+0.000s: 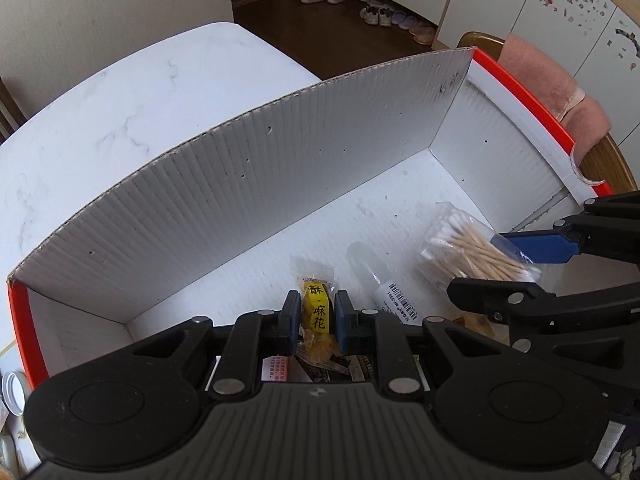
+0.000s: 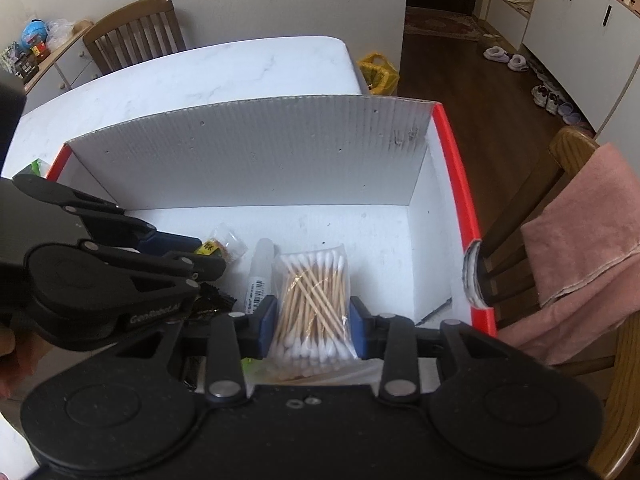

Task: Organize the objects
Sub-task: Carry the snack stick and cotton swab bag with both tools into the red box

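A white cardboard box [image 1: 280, 160] with red outer sides stands open on the marble table [image 1: 140, 92]. My left gripper [image 1: 317, 312] reaches down into it, shut on a yellow snack packet [image 1: 316, 300] with black characters. To its right, my right gripper [image 1: 480, 264] is shut on a clear bag of cotton swabs [image 1: 460, 240]. In the right wrist view the swab bag [image 2: 312, 280] sits between the blue pads of the right gripper [image 2: 313, 328], low over the box [image 2: 248, 160] floor. The left gripper [image 2: 208, 254] is at the left with the snack packet [image 2: 224, 240].
A white tube [image 1: 376, 276] with a barcode label lies on the box floor between the two grippers. A dark wrapper [image 2: 212, 300] lies under the left gripper. A wooden chair with a pink towel [image 2: 580, 232] stands right of the box. A white lid [image 1: 12, 392] lies outside the box.
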Available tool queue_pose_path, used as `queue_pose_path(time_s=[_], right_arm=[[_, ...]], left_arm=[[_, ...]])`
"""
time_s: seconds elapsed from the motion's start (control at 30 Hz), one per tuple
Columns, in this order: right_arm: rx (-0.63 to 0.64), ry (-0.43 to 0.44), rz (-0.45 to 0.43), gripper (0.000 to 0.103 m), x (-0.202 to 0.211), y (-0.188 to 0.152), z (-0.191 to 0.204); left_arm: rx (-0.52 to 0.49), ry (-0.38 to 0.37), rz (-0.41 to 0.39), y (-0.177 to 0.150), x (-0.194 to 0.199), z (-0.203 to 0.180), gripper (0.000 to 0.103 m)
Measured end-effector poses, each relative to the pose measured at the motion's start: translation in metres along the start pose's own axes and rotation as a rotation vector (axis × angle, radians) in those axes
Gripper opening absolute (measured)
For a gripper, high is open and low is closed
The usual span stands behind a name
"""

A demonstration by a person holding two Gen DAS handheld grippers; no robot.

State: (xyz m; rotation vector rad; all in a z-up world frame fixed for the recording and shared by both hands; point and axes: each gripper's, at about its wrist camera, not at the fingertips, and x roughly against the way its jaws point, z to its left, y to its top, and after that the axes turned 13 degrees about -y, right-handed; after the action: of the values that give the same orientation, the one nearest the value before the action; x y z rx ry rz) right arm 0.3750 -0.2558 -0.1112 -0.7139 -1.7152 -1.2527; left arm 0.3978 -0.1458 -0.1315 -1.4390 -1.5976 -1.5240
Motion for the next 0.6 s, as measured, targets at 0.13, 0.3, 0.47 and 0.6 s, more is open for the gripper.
queue_pose_path(time_s=[0.13, 0.3, 0.47, 0.6], right_arm=[[0.009, 0.004, 0.003, 0.038, 0.000, 0.001, 0.000], [0.007, 0.012, -0.001, 0.038, 0.000, 0.001, -0.001], [0.002, 0.019, -0.006, 0.040, 0.002, 0.000, -0.002], [-0.007, 0.025, -0.010, 0.041, 0.006, -0.002, -0.002]], left_arm=[[0.014, 0.000, 0.003, 0.001, 0.001, 0.001, 0.017], [0.013, 0.004, -0.009, -0.001, 0.006, -0.002, 0.020], [0.015, -0.002, -0.030, -0.003, 0.013, -0.005, 0.028], [0.012, -0.006, -0.055, -0.004, 0.022, -0.008, 0.028]])
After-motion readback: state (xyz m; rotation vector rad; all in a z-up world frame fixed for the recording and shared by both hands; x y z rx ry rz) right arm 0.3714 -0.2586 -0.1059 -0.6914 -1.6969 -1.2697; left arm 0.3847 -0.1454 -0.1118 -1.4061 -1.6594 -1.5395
